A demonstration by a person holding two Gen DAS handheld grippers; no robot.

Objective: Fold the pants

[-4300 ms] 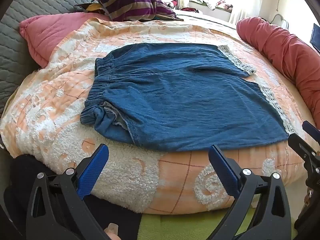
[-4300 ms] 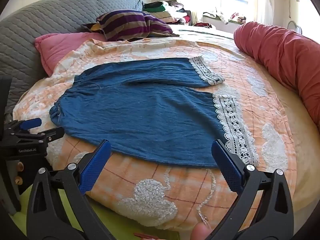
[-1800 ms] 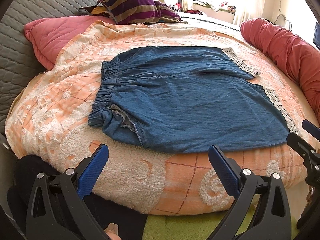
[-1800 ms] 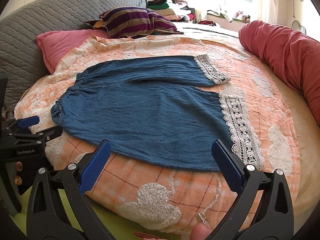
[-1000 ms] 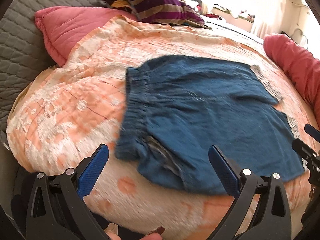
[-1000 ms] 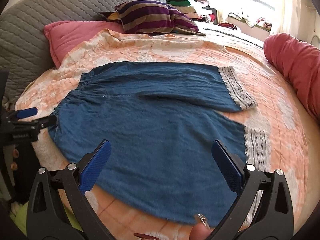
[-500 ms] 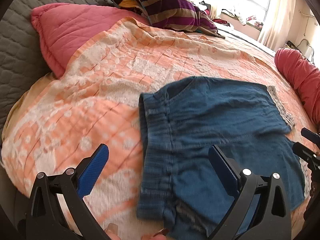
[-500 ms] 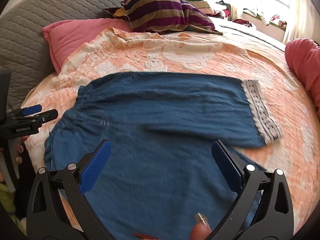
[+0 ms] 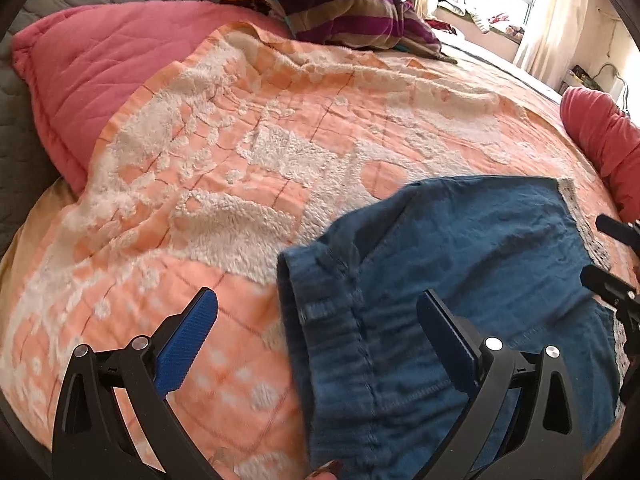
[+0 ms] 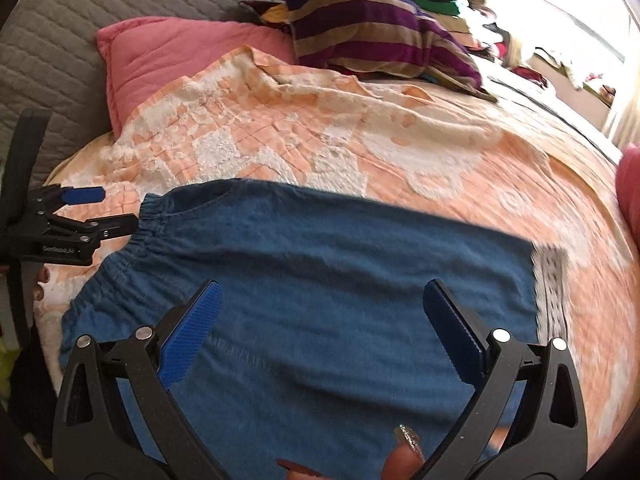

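Plainly, one pair of blue denim pants [image 10: 320, 280] with gathered elastic waistband [image 9: 320, 312] and lace hems, flat on tufted peach bedspread [image 9: 240, 140], left gripper [image 9: 316, 332] and right gripper [image 10: 320, 320] both spread wide, holding nothing.

I see matt blue woven cloth pants [image 10: 320, 272] with lace trim [image 10: 550, 292], on a fuzzy tufted orange blanket [image 9: 224, 168].

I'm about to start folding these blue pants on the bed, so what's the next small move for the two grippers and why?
Probably lower both and pinch. The left gripper is open over the elastic waistband, and the right gripper is open over the leg of the pants, short of the lace hem. Neither holds fabric yet, and the pants lie flat on the orange blanket.
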